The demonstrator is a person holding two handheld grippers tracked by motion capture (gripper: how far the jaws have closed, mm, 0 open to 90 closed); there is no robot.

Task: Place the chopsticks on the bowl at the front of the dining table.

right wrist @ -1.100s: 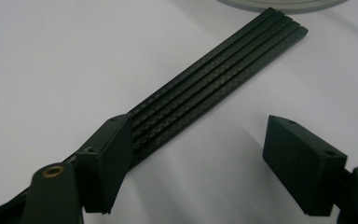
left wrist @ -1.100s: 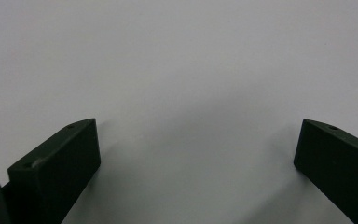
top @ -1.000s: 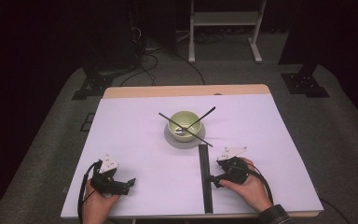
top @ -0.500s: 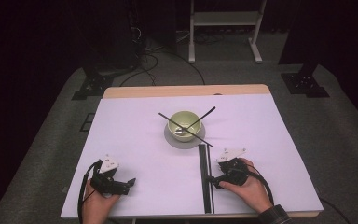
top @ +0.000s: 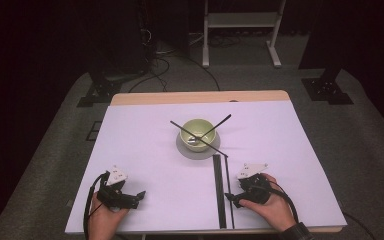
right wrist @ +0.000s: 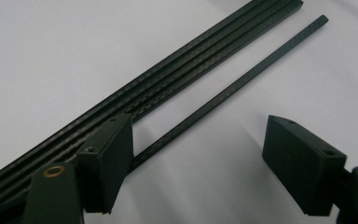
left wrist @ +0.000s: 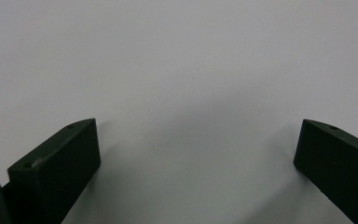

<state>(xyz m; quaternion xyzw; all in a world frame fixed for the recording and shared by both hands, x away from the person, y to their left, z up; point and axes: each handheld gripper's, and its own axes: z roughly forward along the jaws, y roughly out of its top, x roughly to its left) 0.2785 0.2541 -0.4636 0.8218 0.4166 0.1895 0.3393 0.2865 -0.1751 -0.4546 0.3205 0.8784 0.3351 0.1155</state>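
Both grippers gape wide and empty; right gripper [right wrist: 198,154] should straddle only the loose rod [right wrist: 242,81] beside the rod bundle [right wrist: 168,88], closing squarely.

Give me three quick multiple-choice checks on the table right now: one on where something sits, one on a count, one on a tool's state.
1. Where does the green bowl sit?
A. On a grey saucer near the middle of the table
B. At the near left corner
C. Between the left tool's jaws

2. How many black sticks rest across the bowl?
A. None
B. Two, crossed
C. Five

3. How does the right tool stand?
A. Shut on the bowl
B. Shut on the thin rod
C. Open, jaws apart over the thin black rod

Answers:
1. A: the high view shows the bowl on the saucer at mid-table, far from both hands.
2. B: two sticks cross over its rim.
3. C: the right gripper view shows a wide gap between the jaws, the rod passing by the left jaw, beside a bundle of rods.
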